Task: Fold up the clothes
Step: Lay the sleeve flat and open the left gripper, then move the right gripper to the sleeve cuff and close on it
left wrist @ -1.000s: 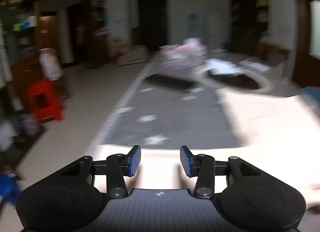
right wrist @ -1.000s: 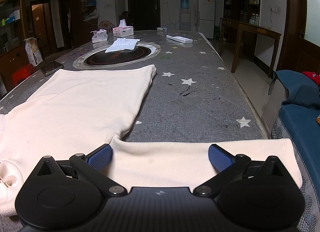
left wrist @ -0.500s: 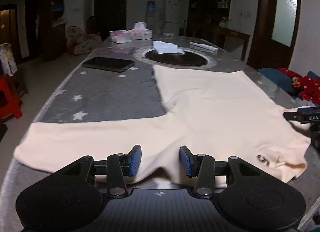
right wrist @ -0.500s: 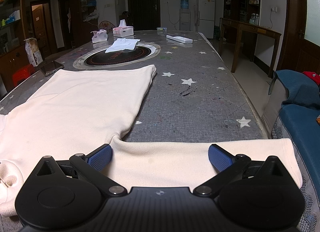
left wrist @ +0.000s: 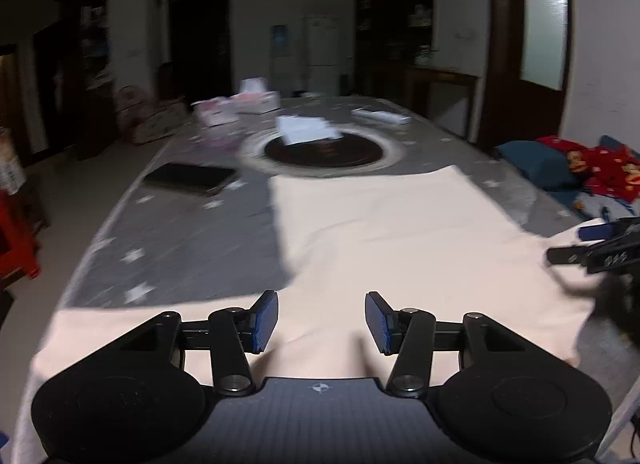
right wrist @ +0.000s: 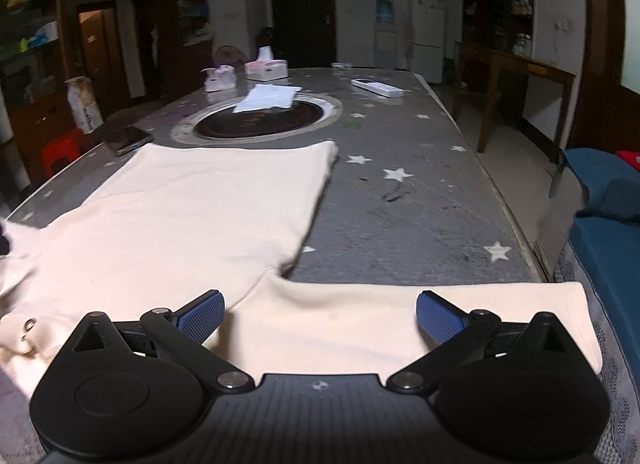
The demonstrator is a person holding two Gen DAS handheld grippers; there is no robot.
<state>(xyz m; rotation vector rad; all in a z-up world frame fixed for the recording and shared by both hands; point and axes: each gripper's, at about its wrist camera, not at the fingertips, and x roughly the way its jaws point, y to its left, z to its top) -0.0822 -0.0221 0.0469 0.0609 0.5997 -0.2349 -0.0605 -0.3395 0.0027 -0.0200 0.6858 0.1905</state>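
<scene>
Both cameras ride low behind their claws, close over the worktop's (left wrist: pixel 192 248) near edge, facing twelve o'clock down its length. They share the shirt (right wrist: pixel 208 204) and round inset (left wrist: pixel 324 150).

we see one cream shirt (right wrist: pixel 192 204) on one long table (right wrist: pixel 400 224), two tissue boxes (right wrist: pixel 266 68), one phone (right wrist: pixel 128 139), one white remote (right wrist: pixel 376 87) and two grippers (left wrist: pixel 321 322) (right wrist: pixel 318 314).
</scene>
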